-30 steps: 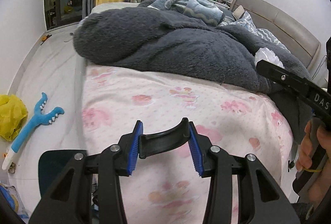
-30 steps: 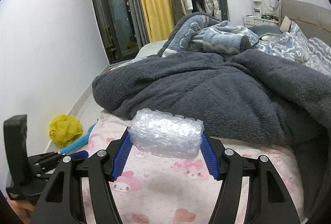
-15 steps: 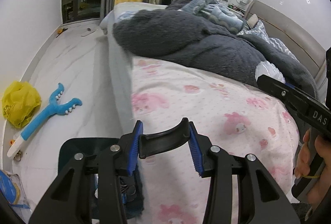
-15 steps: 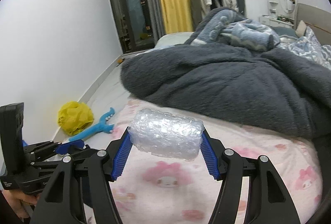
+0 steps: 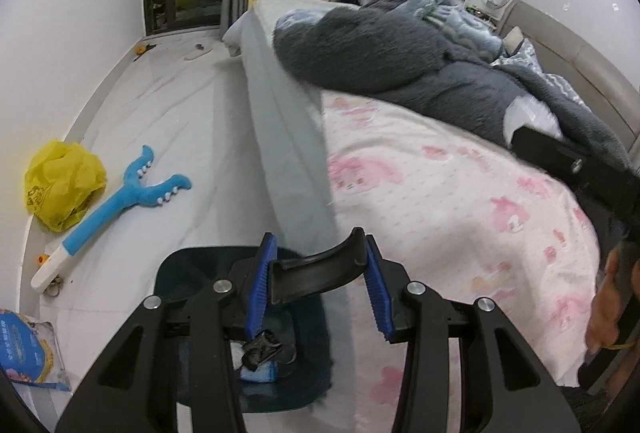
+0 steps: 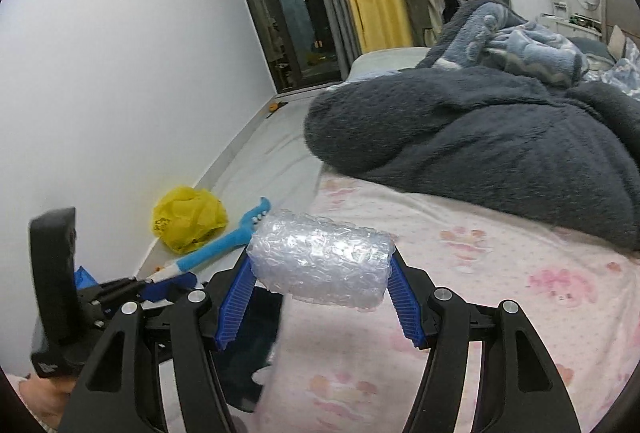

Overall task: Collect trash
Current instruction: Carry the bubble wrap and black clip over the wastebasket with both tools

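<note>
My right gripper is shut on a roll of clear bubble wrap and holds it above the pink-patterned bed sheet, near the bed's left edge. My left gripper is shut on the curved black rim of a dark blue trash bin that hangs beside the bed. Some dark and blue trash lies inside the bin. The left gripper also shows at the lower left of the right wrist view. The right gripper's body shows at the right edge of the left wrist view.
A crumpled yellow plastic bag and a blue claw-shaped toy lie on the white floor by the wall. A printed packet lies at the lower left. A dark grey fleece blanket covers the bed's far part.
Both grippers have swung left, from over the bed toward its left edge. The floor and the bin's inside have come into view. Both grips are unchanged.
</note>
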### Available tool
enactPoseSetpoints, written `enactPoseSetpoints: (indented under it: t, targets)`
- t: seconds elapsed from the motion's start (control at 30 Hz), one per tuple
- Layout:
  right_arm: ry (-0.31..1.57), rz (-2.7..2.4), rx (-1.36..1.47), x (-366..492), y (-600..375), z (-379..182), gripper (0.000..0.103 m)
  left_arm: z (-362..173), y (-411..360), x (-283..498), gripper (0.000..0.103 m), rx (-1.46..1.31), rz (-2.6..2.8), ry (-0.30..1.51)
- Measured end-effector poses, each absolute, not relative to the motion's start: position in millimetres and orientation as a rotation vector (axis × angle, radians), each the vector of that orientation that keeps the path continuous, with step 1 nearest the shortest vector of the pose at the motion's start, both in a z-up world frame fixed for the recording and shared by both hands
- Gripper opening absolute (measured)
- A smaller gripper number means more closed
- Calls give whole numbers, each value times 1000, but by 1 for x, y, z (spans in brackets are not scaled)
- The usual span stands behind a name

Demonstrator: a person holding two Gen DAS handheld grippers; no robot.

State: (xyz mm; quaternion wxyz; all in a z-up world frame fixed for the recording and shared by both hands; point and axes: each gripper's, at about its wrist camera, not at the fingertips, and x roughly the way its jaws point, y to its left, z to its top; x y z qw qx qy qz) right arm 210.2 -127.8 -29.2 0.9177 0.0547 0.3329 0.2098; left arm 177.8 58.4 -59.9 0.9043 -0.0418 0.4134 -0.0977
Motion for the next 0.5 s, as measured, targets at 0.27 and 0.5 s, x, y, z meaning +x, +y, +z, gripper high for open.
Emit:
enactPoseSetpoints:
  t: [0.27,0.5]
  targets:
    - [700,486,96,212,-92,-34,64,-83,89,178,46,-101,-170,919]
    - [715,522,80,215,-64,-39,64,-112,108,179,47,-97,-162,1003]
